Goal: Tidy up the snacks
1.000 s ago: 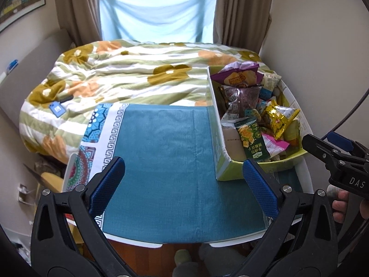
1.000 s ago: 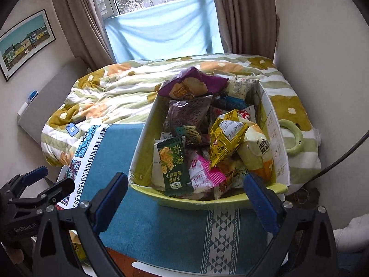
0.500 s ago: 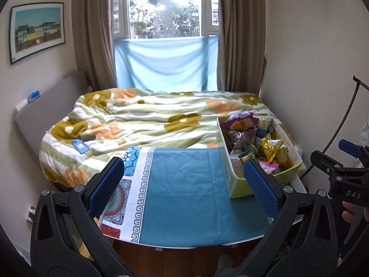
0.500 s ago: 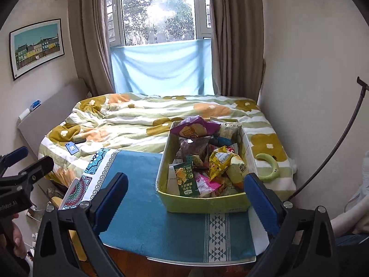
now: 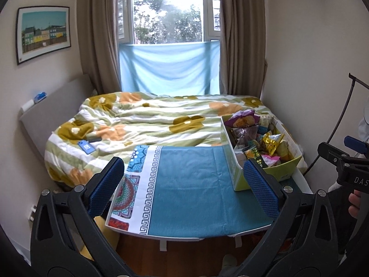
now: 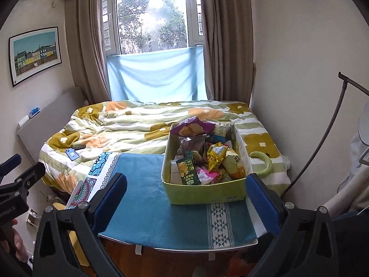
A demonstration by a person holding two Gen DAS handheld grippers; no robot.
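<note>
A yellow-green cardboard box (image 6: 205, 192) (image 5: 286, 167) full of snack packets stands on the right part of a small table covered with a teal cloth (image 6: 147, 198) (image 5: 189, 184). Inside it I see a dark green packet (image 6: 188, 170), a yellow packet (image 6: 215, 154) and a purple bag (image 6: 191, 128) at the far end. My left gripper (image 5: 183, 187) is open, held back from the table's near edge with nothing between its fingers. My right gripper (image 6: 184, 196) is open too, in front of the box and apart from it.
Behind the table is a bed with a flowered quilt (image 5: 150, 124), a blue phone (image 5: 85, 147) lying on it. A green ring-shaped object (image 6: 265, 164) lies right of the box. Walls close in on both sides; a window with curtains is at the back.
Both grippers have pulled back and up from the table, so the box and cloth look smaller and the window and walls have come into view. Both stayed open.
</note>
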